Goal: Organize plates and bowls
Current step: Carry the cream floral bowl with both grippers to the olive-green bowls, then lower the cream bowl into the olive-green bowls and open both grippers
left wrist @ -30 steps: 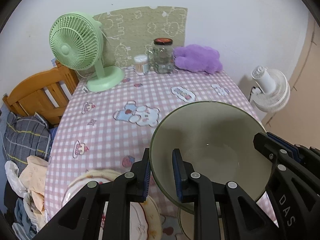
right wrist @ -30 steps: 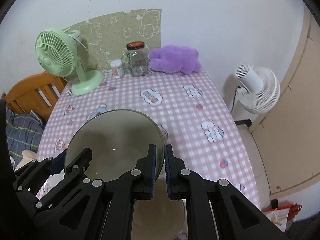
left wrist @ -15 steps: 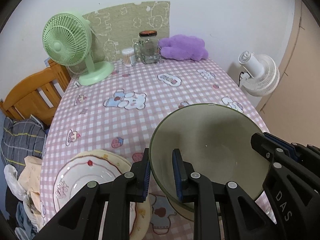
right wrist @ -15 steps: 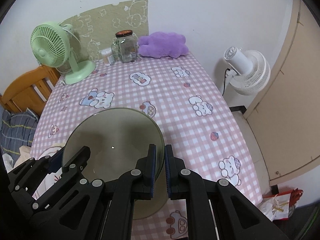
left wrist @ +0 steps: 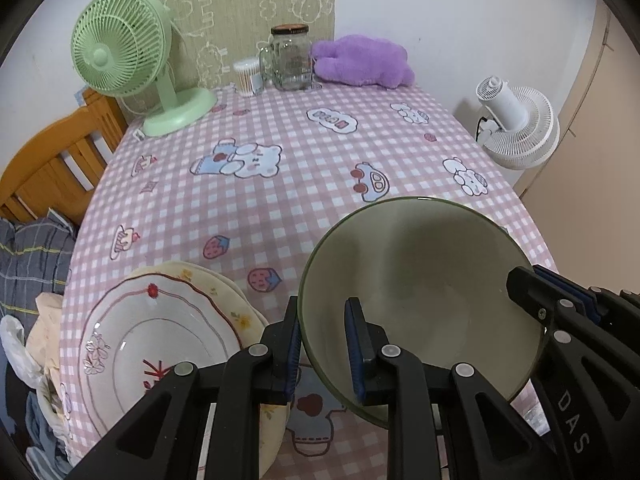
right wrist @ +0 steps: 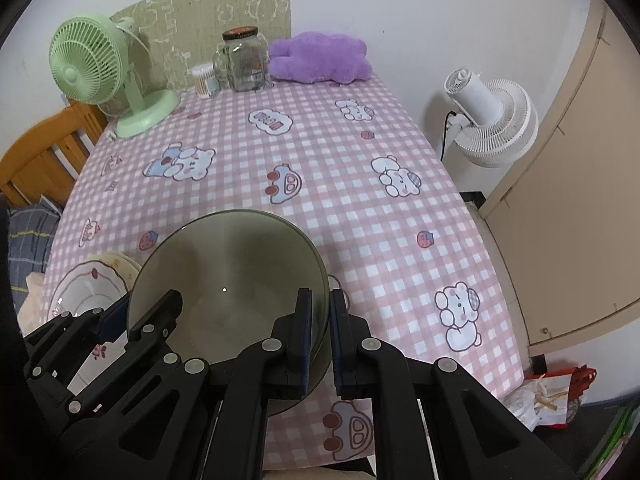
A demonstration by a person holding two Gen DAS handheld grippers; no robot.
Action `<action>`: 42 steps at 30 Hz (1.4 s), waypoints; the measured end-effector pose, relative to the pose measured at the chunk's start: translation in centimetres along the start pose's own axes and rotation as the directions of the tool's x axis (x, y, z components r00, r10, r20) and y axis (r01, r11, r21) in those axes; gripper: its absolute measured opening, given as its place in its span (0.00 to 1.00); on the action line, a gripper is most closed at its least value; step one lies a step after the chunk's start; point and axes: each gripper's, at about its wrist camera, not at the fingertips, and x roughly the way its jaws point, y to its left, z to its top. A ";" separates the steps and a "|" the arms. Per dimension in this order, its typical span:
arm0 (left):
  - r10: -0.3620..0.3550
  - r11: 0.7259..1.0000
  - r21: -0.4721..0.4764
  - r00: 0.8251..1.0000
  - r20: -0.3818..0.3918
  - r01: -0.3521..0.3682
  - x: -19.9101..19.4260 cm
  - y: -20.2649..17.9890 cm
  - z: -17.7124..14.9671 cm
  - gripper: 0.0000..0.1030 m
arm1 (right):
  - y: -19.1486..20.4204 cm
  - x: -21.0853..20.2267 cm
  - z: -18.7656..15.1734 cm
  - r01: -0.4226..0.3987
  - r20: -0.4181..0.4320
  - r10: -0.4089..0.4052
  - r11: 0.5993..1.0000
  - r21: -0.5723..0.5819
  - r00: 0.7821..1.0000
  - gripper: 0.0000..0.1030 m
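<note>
Bowl [left wrist: 420, 292] right of stacked plates [left wrist: 160, 344], possibly above tablecloth [left wrist: 280, 184]; fan [left wrist: 120, 44], jar [left wrist: 290, 58] behind.

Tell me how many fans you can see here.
2. A green fan stands on the table's far left corner near the wall, and a white fan stands off the table's right side. Others may be out of view.

This is a room in a home, probably a bedroom or small living room. A table [left wrist: 304, 184] with a pink checked cartoon cloth stands against the white wall. At its far edge are a green desk fan [left wrist: 128, 56], a glass jar [left wrist: 290, 58] and a purple plush toy [left wrist: 360, 60]. Beside the left edge are a wooden bed frame [left wrist: 52, 160] and folded clothes [left wrist: 32, 248].
</note>
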 end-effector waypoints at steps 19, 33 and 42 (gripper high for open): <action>-0.020 0.999 0.049 0.999 -0.039 0.021 1.5 -0.6 -0.7 0.24 | -0.1 1.1 -0.7 0.022 -0.060 -0.021 1.000 0.005 0.998 0.15; -0.128 0.992 -0.022 0.990 -0.062 0.127 1.0 0.0 -0.6 0.72 | -0.1 1.2 -0.3 -0.060 -0.072 0.059 0.998 -0.015 0.996 0.64; -0.153 0.987 -0.063 0.985 -0.077 0.148 2.7 0.5 -0.3 0.77 | -0.7 3.0 0.3 -0.144 -0.087 0.143 0.990 -0.001 0.986 0.67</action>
